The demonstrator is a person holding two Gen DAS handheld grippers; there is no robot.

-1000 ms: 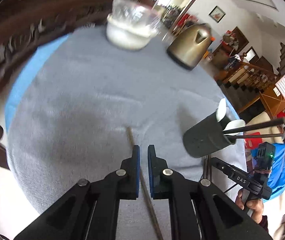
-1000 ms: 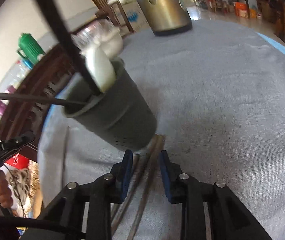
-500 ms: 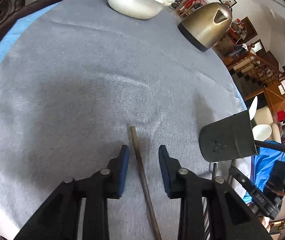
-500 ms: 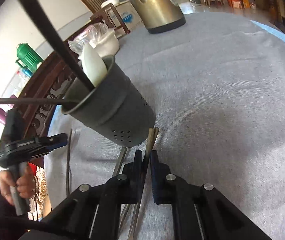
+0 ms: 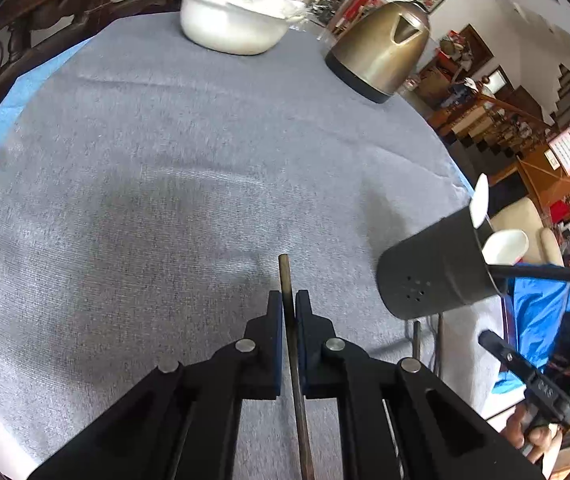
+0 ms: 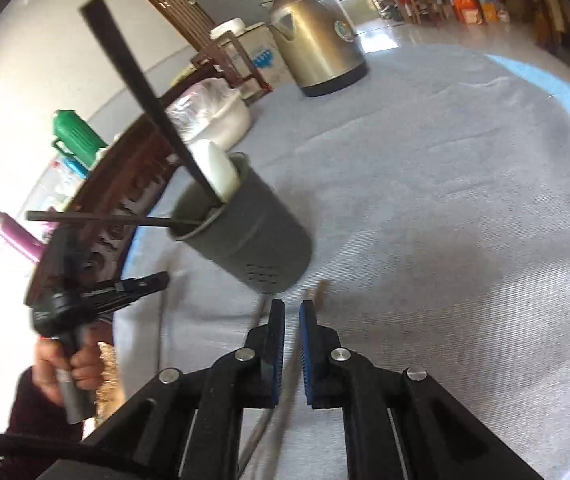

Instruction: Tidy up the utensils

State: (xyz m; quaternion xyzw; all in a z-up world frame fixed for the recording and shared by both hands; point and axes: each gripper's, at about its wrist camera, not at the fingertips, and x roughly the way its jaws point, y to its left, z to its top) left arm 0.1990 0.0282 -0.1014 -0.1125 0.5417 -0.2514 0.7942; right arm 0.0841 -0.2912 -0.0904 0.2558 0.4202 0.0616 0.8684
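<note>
A dark grey utensil holder (image 5: 437, 276) (image 6: 245, 244) stands on the grey tablecloth, with white spoons (image 6: 221, 172) and black chopsticks (image 6: 141, 88) in it. My left gripper (image 5: 289, 300) is shut on a brown chopstick (image 5: 285, 276), whose tip sticks out past the fingertips. My right gripper (image 6: 292, 312) is shut on another brown chopstick (image 6: 317, 292) just in front of the holder's base. More chopsticks (image 6: 259, 312) lie on the cloth beside it.
A gold kettle (image 5: 381, 52) and a white pot with a plastic cover (image 5: 233, 24) stand at the table's far side. A carved wooden chair back (image 5: 13, 40) borders the left edge. The right gripper's body (image 5: 533, 380) shows at lower right in the left wrist view.
My left gripper opened around the chopstick, then shut on it. My right gripper closed on its chopstick and has drawn back a little from the holder.
</note>
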